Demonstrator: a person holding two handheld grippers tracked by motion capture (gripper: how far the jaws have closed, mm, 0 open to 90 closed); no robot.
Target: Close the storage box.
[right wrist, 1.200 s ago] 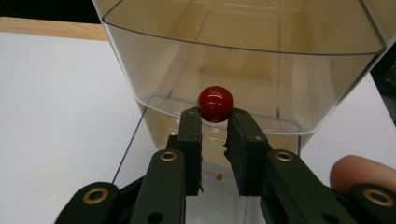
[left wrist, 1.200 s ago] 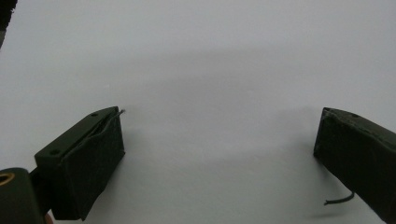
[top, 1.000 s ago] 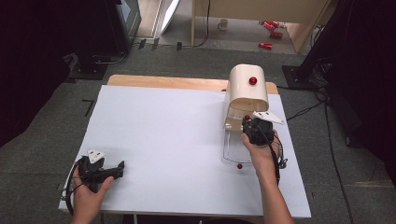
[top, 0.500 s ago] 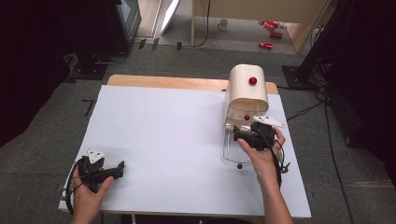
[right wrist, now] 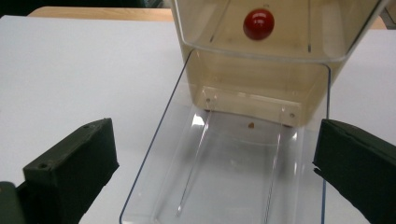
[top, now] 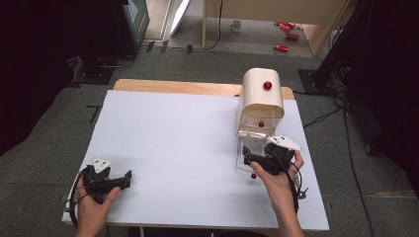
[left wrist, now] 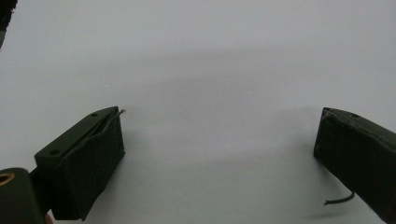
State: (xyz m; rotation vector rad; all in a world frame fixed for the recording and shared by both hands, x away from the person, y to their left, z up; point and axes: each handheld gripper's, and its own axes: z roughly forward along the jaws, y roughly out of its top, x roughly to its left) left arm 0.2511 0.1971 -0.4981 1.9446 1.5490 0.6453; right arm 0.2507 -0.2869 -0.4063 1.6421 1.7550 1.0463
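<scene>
Here the cream-coloured box [top: 261, 96] stands upright near the far right of the white table [top: 163, 138], its open front facing the person, so that the clear drawer [right wrist: 233, 168] can slide out toward the near edge. The drawer lies pulled out flat on the table, its inner end tucked under the box's housing; it appears empty apart from a small speck. A red knob [right wrist: 258, 23] sits on the upper clear panel of the box, and another red knob [top: 253, 176] marks the drawer's near end. The right gripper [top: 267, 160] sits over that near end; its jaws have just been opening and stand wide, either side of the drawer, pressing on nothing. The left gripper [top: 106, 180] rests on the table's near left, well apart, jaws wide and empty, presumably parked to keep clear.
</scene>
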